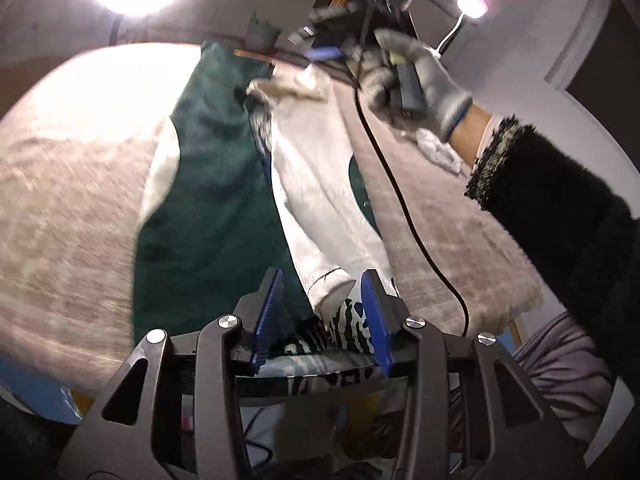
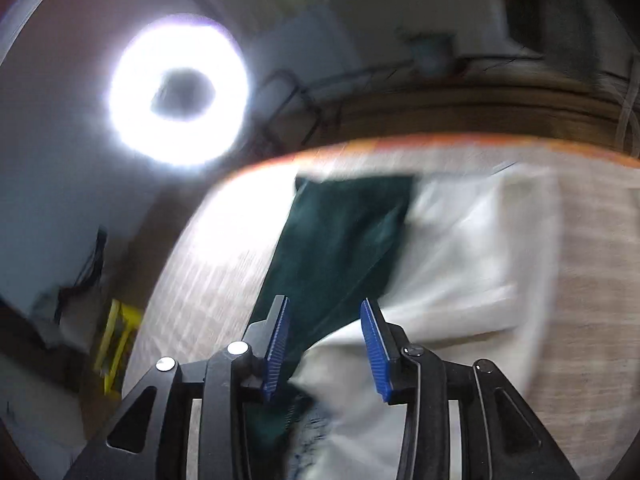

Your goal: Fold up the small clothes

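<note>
A small dark green and white garment (image 1: pixel 224 184) lies on a beige fuzzy cover (image 1: pixel 68 216). Its white sleeve (image 1: pixel 320 184) is folded across the green body. My left gripper (image 1: pixel 320 304) is open, with the sleeve's cuff and a striped hem between its blue pads (image 1: pixel 372 312). In the left wrist view the right gripper (image 1: pixel 320 54) is far off by the garment's far end, held in a gloved hand (image 1: pixel 416 76); its jaws are blurred there. In the right wrist view my right gripper (image 2: pixel 324 340) is open just above the garment (image 2: pixel 340 232), holding nothing.
A black cable (image 1: pixel 400 200) runs over the cover to the right of the garment. A crumpled white item (image 1: pixel 436 148) lies at the right. A ring light (image 2: pixel 176 92) glares beyond the table's far edge (image 2: pixel 400 144). A yellow frame (image 2: pixel 116 344) stands left.
</note>
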`<state>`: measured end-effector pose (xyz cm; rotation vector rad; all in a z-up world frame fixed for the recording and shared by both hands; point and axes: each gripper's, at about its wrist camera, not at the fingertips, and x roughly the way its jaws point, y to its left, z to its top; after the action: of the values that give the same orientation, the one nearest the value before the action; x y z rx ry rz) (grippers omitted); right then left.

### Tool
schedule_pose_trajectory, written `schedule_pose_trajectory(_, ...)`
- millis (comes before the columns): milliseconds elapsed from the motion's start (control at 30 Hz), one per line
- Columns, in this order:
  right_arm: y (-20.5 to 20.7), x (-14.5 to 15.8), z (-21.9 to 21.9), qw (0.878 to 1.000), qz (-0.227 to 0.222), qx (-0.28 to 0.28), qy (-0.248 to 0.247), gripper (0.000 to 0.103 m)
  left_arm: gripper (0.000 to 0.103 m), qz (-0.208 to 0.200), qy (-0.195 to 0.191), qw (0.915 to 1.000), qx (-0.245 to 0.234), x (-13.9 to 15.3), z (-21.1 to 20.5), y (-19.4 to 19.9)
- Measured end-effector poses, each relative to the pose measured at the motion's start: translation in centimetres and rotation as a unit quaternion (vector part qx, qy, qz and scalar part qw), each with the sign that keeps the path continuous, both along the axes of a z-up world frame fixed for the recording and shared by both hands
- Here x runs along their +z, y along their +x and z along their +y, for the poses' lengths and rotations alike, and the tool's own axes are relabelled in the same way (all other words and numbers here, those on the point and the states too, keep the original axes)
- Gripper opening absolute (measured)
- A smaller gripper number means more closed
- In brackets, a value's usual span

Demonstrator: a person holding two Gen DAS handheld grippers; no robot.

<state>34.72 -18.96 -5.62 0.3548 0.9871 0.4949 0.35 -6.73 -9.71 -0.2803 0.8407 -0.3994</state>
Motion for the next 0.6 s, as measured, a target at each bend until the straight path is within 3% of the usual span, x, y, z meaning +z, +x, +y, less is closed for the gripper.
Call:
schedule_pose_trajectory(133, 0.6, -1.3, -4.8, 0.996, 0.017, -0.091, -0.011, 0.044, 0.04, -0.025, 0.021, 0.9992, 0.02, 0.9, 1.6, 0.2)
schedule_pose_trajectory(200, 1.0, -2.7, -6.0, 0.993, 0.035, -0.111, -0.005, 0.044, 0.04, -0.03, 0.028, 0.9984, 0.039, 0.9, 2.9, 0.6)
schedule_pose_trajectory(433, 2.8, -6.0, -4.7, 0.992, 0.058, -0.101, -0.058, 0.043, 0.04, -0.001, 0.034, 0.995, 0.094, -0.9, 6.4, 2.6)
schedule_pose_trajectory(467, 3.2, -6.4, -4.8, 0.992, 0.06, -0.096, -0.064, 0.04, 0.04, 0.004, 0.036, 0.9946, 0.097, -1.3, 6.6, 2.9)
schedule_pose_trajectory(567, 3.5, -7.2, -4.0, 0.991, 0.065, -0.075, -0.094, 0.004, 0.04, 0.019, 0.032, 0.9933, 0.109, -2.1, 7.4, 3.1)
schedule_pose_trajectory(600, 3.5, -7.0, -3.9, 0.991, 0.063, -0.073, -0.095, 0.0, 0.04, 0.022, 0.028, 0.993, 0.113, -2.3, 7.7, 3.2)
